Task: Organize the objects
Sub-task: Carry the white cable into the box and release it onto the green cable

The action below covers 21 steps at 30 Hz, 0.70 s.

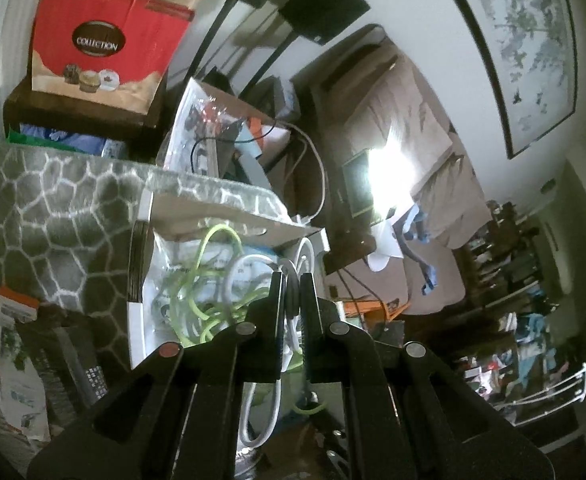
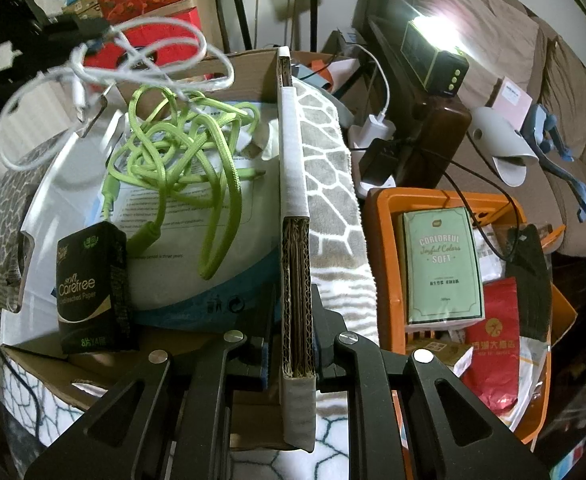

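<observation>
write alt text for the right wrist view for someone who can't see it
The right gripper is clamped on the corrugated side wall of a cardboard box. Inside lie a tangled green cable and a black tissue pack, while the left gripper holds a white cable above. An orange basket of packets sits to the right.

Both pictures are dim and slightly greenish, lit mainly by one harsh lamp that stands beside the sofa; its glare burns out to pure white and bleaches the cushions around it (in the left wrist view it is only a white blot). The fisheye lens bends straight lines and darkens every corner to black. The white cable is smeared by motion blur, and the far shelves are soft and noisy.
</observation>
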Each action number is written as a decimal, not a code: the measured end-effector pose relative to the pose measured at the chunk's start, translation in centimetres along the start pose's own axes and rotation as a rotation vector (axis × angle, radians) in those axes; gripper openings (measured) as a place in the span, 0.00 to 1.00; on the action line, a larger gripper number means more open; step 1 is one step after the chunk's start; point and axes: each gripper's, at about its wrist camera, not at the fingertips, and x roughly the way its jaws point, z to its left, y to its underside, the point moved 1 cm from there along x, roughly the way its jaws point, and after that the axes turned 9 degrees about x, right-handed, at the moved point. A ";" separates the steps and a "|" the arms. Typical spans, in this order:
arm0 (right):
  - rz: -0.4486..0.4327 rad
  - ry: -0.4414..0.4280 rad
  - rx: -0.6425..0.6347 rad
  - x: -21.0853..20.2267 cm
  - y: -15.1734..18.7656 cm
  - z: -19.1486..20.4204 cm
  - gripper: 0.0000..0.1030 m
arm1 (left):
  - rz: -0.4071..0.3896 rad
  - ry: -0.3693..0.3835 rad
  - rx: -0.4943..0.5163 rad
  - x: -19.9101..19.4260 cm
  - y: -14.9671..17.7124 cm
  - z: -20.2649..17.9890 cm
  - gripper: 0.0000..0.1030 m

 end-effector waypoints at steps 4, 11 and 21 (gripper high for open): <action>0.001 -0.001 0.001 -0.1 0.0 0.0 0.15 | 0.027 -0.031 0.003 1.1 0.7 0.3 0.06; 0.001 -0.001 0.000 -0.1 0.0 0.0 0.15 | 0.130 -0.167 0.059 2.8 1.5 0.5 0.06; 0.001 -0.001 0.000 -0.1 0.0 0.0 0.15 | 0.196 -0.215 0.110 3.4 2.0 -0.3 0.34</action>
